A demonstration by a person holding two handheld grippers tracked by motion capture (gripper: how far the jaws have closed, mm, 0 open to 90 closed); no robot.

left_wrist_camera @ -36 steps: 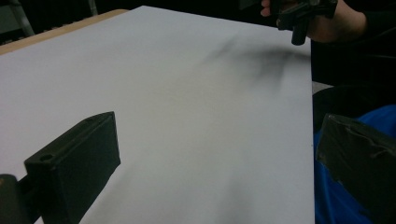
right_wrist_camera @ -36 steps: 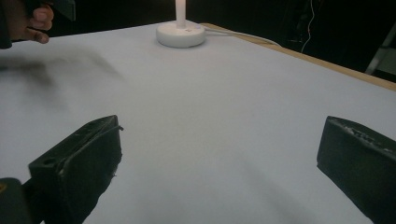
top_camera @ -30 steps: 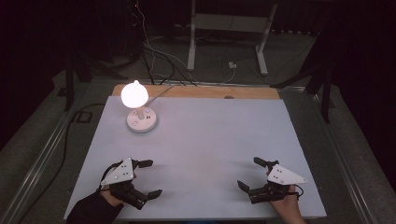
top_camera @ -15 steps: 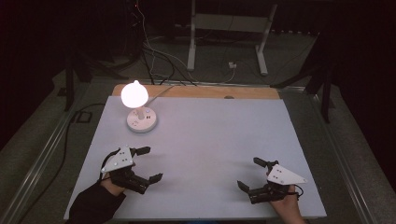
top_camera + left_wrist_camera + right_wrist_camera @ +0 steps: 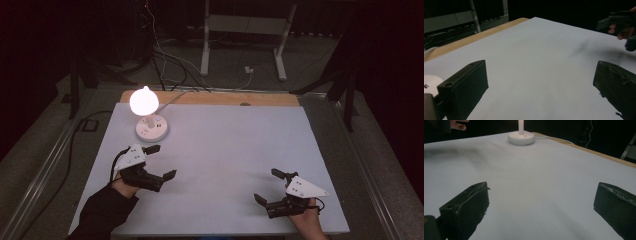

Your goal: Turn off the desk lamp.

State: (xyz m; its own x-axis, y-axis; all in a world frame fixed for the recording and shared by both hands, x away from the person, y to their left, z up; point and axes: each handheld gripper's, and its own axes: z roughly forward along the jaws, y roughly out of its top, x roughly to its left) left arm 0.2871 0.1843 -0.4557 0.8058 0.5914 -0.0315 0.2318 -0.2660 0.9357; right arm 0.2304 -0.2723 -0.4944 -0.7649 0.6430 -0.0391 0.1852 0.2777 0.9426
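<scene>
A small lit lamp (image 5: 144, 100) stands on a round white base (image 5: 151, 129) at the far left of the white table top (image 5: 230, 140). My left gripper (image 5: 161, 161) hovers just in front of that base, open and holding nothing. In the left gripper view, the left gripper (image 5: 540, 85) has its jaws wide apart over bare white surface, with the lamp base (image 5: 430, 83) at the left edge. My right gripper (image 5: 268, 186) rests near the front right, open and holding nothing. In the right gripper view, the right gripper (image 5: 541, 207) faces the lamp base (image 5: 521, 138).
A wooden strip (image 5: 210, 98) runs along the table's far edge, and the lamp's white cord (image 5: 172, 97) trails over it. Beyond stand a metal stand (image 5: 240, 35) and floor cables. The surroundings are dark. The right gripper (image 5: 621, 23) appears far off in the left gripper view.
My left gripper has moved away from the table's front edge toward the lamp base. The right gripper has stayed in place.
</scene>
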